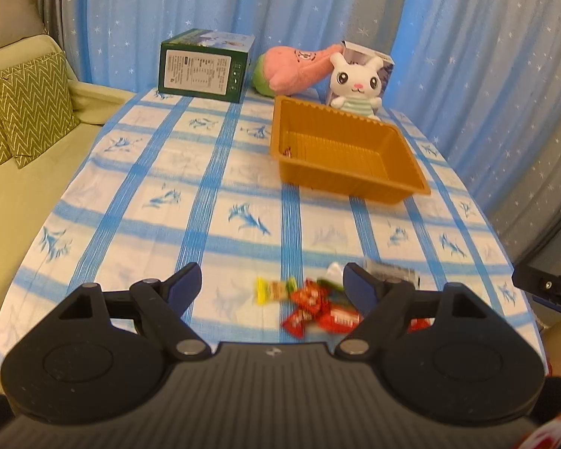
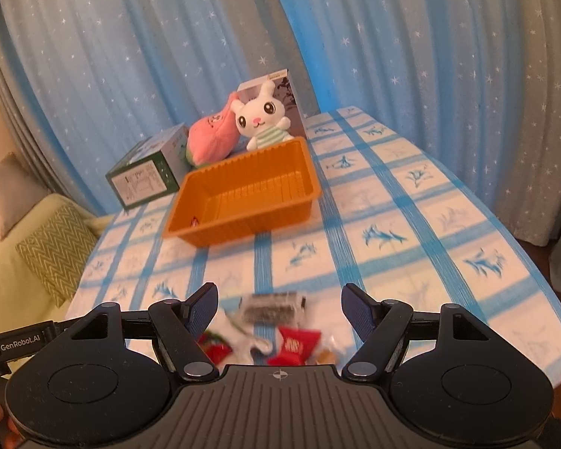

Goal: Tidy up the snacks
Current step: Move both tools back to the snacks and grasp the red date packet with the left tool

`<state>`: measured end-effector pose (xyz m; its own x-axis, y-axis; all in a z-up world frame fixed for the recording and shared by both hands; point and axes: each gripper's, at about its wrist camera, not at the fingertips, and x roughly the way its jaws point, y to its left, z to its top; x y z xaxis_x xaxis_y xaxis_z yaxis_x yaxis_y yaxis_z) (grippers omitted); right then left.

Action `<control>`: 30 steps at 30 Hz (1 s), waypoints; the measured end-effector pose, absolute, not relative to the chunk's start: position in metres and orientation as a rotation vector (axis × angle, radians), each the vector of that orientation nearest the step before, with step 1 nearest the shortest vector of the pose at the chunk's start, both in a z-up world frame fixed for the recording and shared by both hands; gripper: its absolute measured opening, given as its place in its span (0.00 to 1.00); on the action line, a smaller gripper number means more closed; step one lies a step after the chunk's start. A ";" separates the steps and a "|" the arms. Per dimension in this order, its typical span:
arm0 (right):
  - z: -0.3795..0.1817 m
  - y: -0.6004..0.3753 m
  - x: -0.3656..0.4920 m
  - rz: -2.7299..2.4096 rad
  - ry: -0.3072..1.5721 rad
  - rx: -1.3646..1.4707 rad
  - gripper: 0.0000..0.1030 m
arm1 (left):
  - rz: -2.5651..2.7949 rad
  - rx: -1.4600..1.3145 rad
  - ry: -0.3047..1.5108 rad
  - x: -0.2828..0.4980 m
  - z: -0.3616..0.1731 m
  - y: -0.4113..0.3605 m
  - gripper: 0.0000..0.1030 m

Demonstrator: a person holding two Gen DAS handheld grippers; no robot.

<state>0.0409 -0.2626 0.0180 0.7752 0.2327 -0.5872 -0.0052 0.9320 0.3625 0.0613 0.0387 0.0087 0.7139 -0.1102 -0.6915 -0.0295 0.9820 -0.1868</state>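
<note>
A pile of wrapped snacks (image 1: 310, 307) lies near the table's front edge, red packets and a yellow-green one, blurred. The right wrist view shows the same pile (image 2: 276, 333), with a clear dark-printed packet (image 2: 273, 307) on its far side. An orange tray (image 1: 348, 149) stands farther back; one small red snack (image 1: 287, 152) lies in its near left corner. My left gripper (image 1: 271, 288) is open above the pile's left part, nothing between its fingers. My right gripper (image 2: 280, 308) is open over the pile too, holding nothing. The tray (image 2: 243, 194) appears in that view as well.
At the back of the table stand a green box (image 1: 205, 67), a pink plush (image 1: 295, 69) and a white bunny plush (image 1: 355, 82) against a carton. A blue-checked cloth (image 1: 168, 194) covers the table. A sofa with a patterned cushion (image 1: 30, 108) is at the left. Blue curtains hang behind.
</note>
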 end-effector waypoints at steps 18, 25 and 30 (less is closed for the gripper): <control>-0.012 -0.268 0.014 0.079 0.744 0.328 0.70 | -0.145 -0.120 0.829 0.057 -0.012 0.010 0.76; -0.027 -0.270 0.027 0.061 0.771 0.336 0.70 | -0.201 -0.080 0.873 0.078 -0.032 -0.007 0.56; -0.040 -0.275 0.040 0.045 0.792 0.349 0.66 | -0.248 -0.087 0.915 0.103 -0.051 -0.019 0.42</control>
